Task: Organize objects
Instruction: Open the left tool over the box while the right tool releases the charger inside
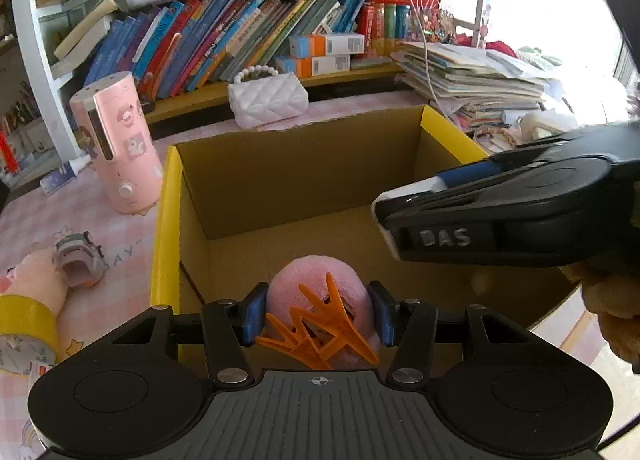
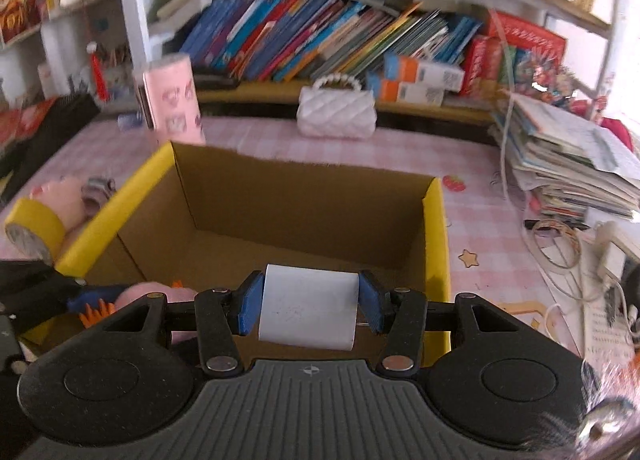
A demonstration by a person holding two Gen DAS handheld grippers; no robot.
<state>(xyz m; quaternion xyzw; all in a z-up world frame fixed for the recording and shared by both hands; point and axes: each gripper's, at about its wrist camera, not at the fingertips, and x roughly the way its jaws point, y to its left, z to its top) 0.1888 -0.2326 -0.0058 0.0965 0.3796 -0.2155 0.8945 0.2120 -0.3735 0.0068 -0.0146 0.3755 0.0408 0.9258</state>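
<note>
Left gripper [image 1: 316, 316] clamped on pink plush with orange claw clip [image 1: 320, 320], right gripper [image 2: 308, 306] on white block [image 2: 308, 308]; both above cardboard box [image 1: 166, 220], interior bare. Tape roll [image 1: 24, 324] at nine o'clock, white purse [image 1: 268, 100] at twelve remain outside.

— What sort of place is this?
— A home, probably a child's study corner: a bookshelf [image 1: 224, 40] crammed with leaning picture books, a desk under a pink checked tablecloth [image 2: 480, 216].
— Anything else?
— A white quilted handbag [image 1: 268, 100], a pink cartoon-printed appliance [image 1: 120, 144], 1 stack of papers [image 2: 568, 164].
</note>
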